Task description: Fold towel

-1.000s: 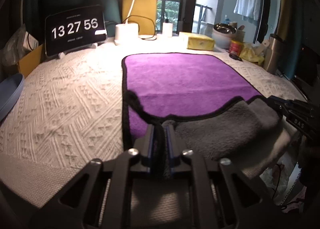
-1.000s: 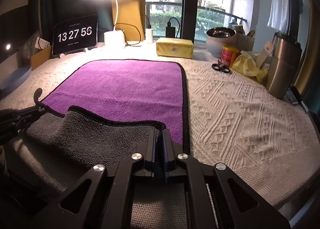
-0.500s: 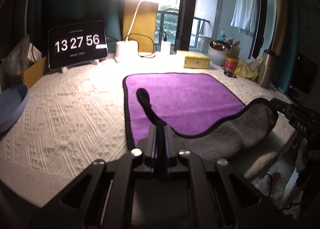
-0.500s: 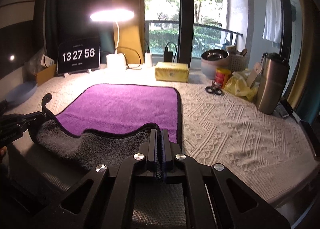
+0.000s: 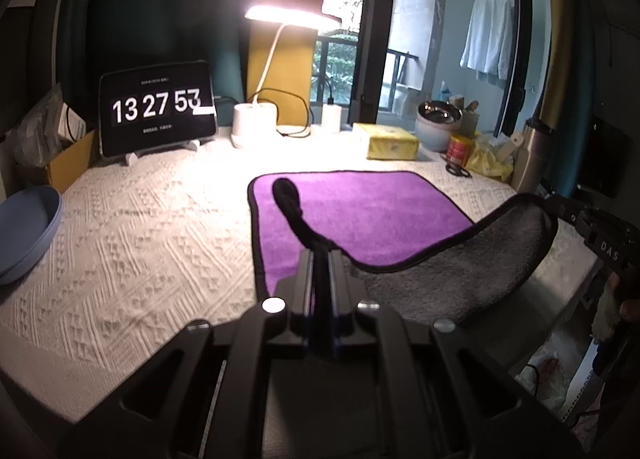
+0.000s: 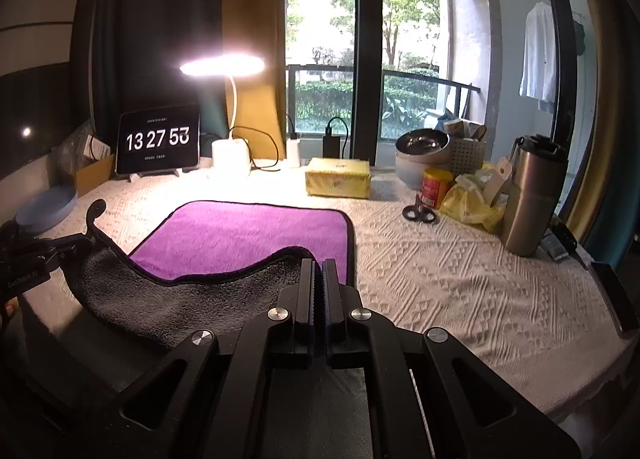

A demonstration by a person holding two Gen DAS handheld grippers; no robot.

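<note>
Above white knitted tablecloth [image 5: 132,243]: near edge of purple, grey-backed, black-trimmed towel [image 5: 360,211] lifted, left gripper [image 5: 320,271] and right gripper [image 6: 319,279] each clamped on a corner

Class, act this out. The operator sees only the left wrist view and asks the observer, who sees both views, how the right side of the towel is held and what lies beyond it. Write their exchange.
Operator: Is the right gripper closed on the towel?
Observer: Yes. Its jaws are shut on the near right corner, with the grey underside facing up.
Operator: Is there anything further right that I can't see?
Observer: A dark flat device lies near the table's right edge.
</note>
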